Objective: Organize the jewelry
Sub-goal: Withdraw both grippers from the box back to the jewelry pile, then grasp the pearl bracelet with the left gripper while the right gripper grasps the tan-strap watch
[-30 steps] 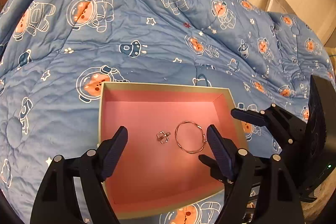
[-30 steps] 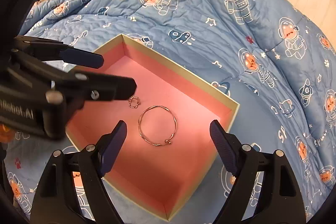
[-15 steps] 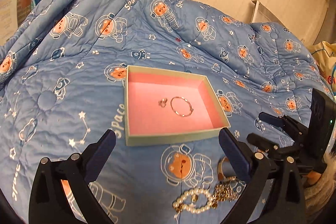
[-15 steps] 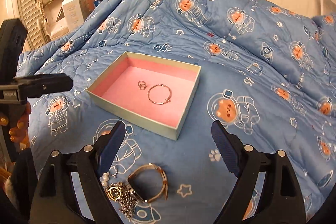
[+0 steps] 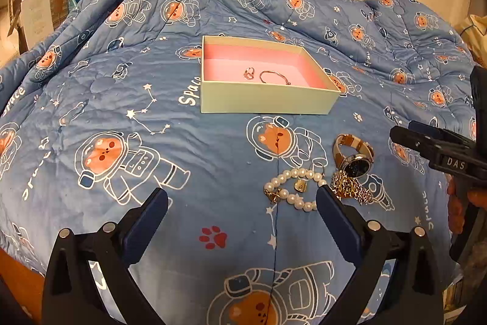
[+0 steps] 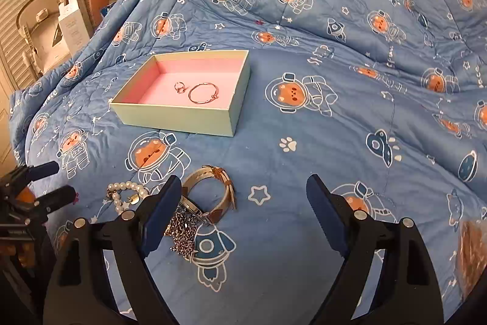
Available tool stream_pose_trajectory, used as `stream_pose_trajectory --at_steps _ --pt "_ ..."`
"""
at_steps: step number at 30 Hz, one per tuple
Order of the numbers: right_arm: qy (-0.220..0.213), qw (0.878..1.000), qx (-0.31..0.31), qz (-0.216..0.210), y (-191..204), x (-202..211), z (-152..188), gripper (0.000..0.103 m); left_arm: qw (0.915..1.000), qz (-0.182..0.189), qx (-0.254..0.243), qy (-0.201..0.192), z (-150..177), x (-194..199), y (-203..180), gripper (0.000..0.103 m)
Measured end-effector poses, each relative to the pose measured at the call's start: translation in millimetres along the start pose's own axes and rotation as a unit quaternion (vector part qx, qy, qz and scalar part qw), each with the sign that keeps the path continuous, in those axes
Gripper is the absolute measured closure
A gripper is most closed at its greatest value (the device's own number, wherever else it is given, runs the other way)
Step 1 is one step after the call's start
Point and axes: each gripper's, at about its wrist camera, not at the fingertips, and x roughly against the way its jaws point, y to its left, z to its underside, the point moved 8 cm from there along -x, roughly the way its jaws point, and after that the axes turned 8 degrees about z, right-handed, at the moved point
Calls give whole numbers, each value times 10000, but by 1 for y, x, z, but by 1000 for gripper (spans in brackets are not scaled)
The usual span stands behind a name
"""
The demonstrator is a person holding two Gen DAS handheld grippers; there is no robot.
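Two gold pieces, ring (image 5: 249, 72) and bangle (image 5: 274, 77), in pink-lined box (image 5: 268, 99), both grippers' fingers (image 5: 146, 220) spread wide, empty

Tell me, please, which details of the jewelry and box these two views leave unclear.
- Chain pile: right wrist view, partly behind the right gripper's finger; piece count unclear.
- Watch: left wrist view, dial too small to read.
- Ring: both views, too small to show its shape.
- Box: left wrist view, near wall hides the front floor.
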Motion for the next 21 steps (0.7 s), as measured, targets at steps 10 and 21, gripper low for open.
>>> stream_pose_trajectory --at_steps 10,21 --pt "695 9964 -471 -121 -8 -34 1 32 9986 61 -436 296 2 -27 -18 31" --pt "870 9961 -141 -76 1 -48 -3 42 9878 133 -1271 884 -6 -67 -25 54"
